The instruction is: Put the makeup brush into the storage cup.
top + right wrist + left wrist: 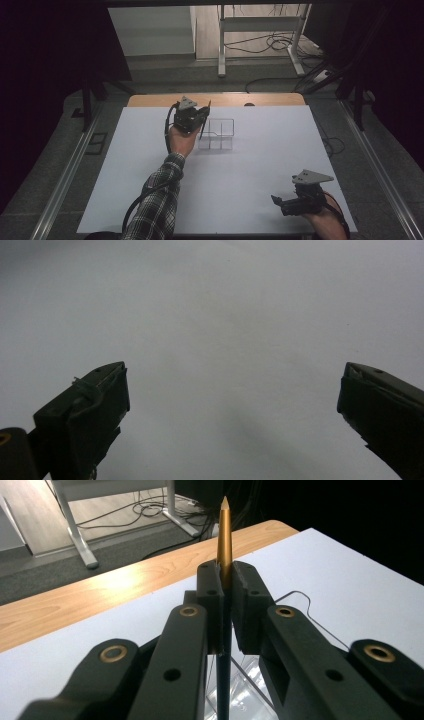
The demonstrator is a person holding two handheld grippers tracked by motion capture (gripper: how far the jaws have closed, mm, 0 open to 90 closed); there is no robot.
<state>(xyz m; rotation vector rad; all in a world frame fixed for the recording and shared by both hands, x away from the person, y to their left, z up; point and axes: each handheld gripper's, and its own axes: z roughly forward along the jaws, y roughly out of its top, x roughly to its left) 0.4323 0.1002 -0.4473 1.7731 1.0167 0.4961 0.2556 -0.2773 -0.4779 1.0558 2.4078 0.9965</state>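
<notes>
My left gripper (204, 116) is held up over the back middle of the white table, shut on a slim pen (223, 545) with a gold pointed end and a dark lower shaft. In the high view the pen (204, 120) stands nearly upright, just left of a clear plastic organiser box (218, 134) with compartments. In the left gripper view the box (240, 692) shows below the closed jaws. My right gripper (278, 201) rests low near the front right corner, and its fingers (95, 405) stand wide apart over bare white surface, nothing between them.
The white sheet (250, 165) covers most of a wooden table (150, 100), whose bare strip runs along the far edge. Beyond it are a metal frame stand (260, 30) and loose cables (270, 45) on the floor. Dark curtains flank both sides.
</notes>
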